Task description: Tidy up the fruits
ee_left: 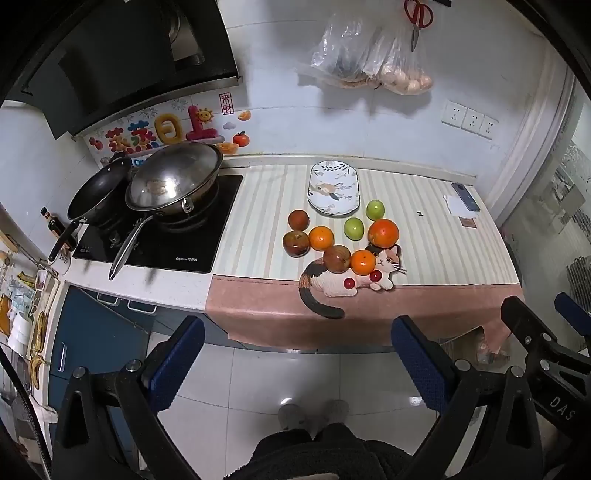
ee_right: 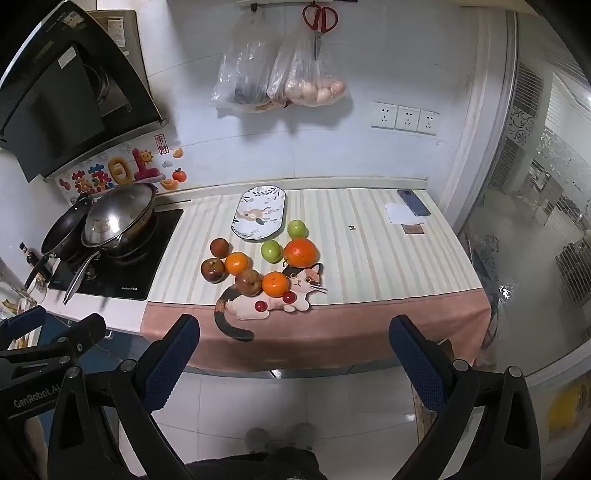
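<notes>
Fruit lies in a cluster on the striped cloth: a large orange, two smaller oranges, two green apples, several dark red apples. An empty oval patterned plate sits just behind them. My left gripper is open and empty, held back over the floor in front of the counter. My right gripper is also open and empty, at the counter's front edge.
A stove with a wok and a black pan stands left of the cloth. A phone and paper lie at the back right. Plastic bags and scissors hang on the wall.
</notes>
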Demonstrator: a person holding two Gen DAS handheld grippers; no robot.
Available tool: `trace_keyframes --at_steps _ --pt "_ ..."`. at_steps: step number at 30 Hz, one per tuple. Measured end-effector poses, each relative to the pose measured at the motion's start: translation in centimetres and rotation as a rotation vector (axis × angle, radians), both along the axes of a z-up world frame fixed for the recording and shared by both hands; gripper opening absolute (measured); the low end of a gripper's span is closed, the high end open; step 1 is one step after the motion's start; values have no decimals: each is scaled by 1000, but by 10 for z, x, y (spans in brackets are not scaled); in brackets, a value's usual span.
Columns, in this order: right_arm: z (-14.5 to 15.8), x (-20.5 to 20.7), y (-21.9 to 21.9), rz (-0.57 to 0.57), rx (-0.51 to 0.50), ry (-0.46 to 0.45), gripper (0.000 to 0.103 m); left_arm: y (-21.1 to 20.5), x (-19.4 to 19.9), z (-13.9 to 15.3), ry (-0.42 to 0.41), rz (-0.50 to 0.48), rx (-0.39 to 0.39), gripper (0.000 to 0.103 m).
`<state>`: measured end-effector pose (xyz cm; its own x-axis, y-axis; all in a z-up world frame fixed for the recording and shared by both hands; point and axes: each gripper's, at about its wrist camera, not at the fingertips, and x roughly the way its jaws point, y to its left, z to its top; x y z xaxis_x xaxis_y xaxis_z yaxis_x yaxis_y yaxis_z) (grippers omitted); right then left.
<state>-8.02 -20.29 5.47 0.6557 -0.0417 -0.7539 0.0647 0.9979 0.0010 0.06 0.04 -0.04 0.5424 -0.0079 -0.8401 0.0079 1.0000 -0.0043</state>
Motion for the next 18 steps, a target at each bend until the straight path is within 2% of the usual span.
trace_keyframes --at_steps 18 --pt "0 3 2 3 9 12 103 -10 7 4 -16 4 11 103"
